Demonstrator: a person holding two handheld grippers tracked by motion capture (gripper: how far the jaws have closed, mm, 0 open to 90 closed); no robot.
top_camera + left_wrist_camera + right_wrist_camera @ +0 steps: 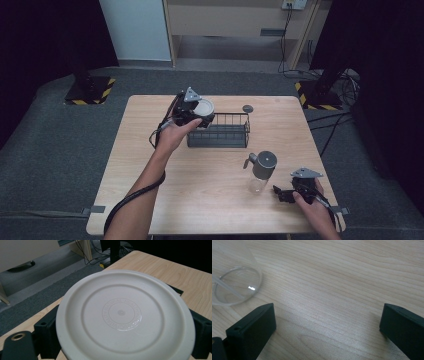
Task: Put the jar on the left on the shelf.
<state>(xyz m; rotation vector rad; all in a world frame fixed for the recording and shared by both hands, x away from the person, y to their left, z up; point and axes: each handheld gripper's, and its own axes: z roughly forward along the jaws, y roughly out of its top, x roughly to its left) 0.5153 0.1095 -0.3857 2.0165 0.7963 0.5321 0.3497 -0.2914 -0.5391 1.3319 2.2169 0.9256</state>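
Observation:
My left gripper (197,116) is shut on a round white plate (203,108), held above the left end of a black wire basket (220,131). In the left gripper view the plate (125,316) lies between both black jaws with its underside and an embossed ring mark toward the camera. A clear glass bottle with a grey dispenser cap (262,171) stands on the table at the right. My right gripper (283,194) rests low on the table just right of that bottle, open. Its view has bare wood between the jaws, with the bottle's glass base (234,285) at upper left.
A small dark round lid (247,108) lies on the table behind the basket's right end. The wooden table (150,200) stands on grey carpet. Black stands with hazard-striped bases (90,92) sit beyond the far corners, and cables run at the back right.

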